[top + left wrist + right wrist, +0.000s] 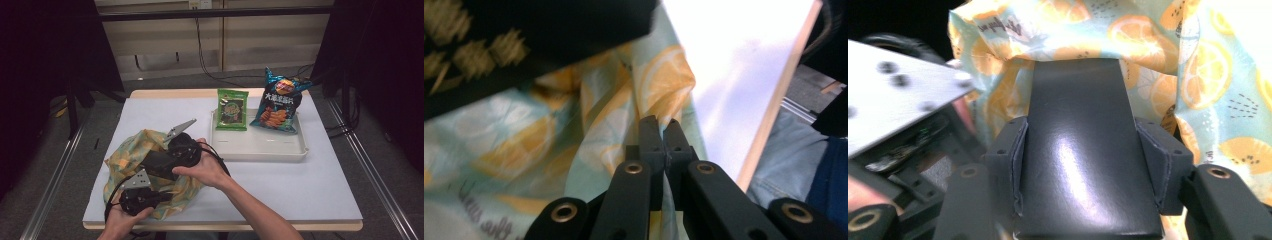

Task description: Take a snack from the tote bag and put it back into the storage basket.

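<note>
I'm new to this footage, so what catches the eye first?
A lemon-print bag lies at the table's near left; the right hand-held gripper is pushing a black box into it. The left hand-held gripper pinches the bag's edge. Farther right, two snack packets stand in a white tray.

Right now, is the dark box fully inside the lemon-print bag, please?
No, partly out: the dark box, clamped by the right gripper, enters the lemon-print bag at its far end.

One fabric bag [131,150], one black box [1088,150], one white tray [260,147], two snack packets [232,110] [278,102], two tools [663,135] [1088,165].
</note>
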{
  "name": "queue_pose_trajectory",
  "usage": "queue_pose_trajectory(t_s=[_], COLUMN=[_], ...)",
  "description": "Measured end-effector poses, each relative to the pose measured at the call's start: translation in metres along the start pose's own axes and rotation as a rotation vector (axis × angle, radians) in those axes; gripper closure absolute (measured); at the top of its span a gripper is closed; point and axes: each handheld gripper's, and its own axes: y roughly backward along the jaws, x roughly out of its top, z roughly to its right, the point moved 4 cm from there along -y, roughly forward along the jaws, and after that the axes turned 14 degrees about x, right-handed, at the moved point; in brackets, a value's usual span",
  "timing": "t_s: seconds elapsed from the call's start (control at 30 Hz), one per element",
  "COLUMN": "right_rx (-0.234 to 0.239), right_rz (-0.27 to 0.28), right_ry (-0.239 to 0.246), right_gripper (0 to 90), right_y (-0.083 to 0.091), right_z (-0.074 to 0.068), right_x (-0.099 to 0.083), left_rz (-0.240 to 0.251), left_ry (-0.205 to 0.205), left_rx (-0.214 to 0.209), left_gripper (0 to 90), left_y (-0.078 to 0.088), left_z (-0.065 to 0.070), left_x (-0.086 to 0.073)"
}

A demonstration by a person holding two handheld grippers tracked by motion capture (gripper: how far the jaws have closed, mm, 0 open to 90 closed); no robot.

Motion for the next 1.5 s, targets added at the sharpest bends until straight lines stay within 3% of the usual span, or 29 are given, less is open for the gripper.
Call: queue_pose_trajectory(t_s=[0.33, 0.6, 0.9, 1.5], right_rx=[-0.001, -0.003, -0.002, -0.006], right_rz=[0.015, 0.018, 0.046, 0.106], right_ry=[0.012, 0.027, 0.049, 0.06], right_gripper=[43.2, 43.2, 43.2, 43.2], right_y=[0.015, 0.027, 0.047, 0.099], right_z=[-0.005, -0.011, -0.015, -0.008], right_x=[-0.01, -0.016, -0.029, -0.047], left_rz=[0.069, 0.068, 0.118, 0.211], left_ry=[0.081, 0.086, 0.078, 0.077], left_rx=[0.003, 0.02, 0.005, 0.016], left_gripper=[90.0, 89.8, 86.7, 66.1], left_y=[0.011, 0.012, 0.019, 0.032], left_z=[-0.014, -0.017, -0.014, -0.013], left_x=[-0.001, -0.001, 0.0, 0.005])
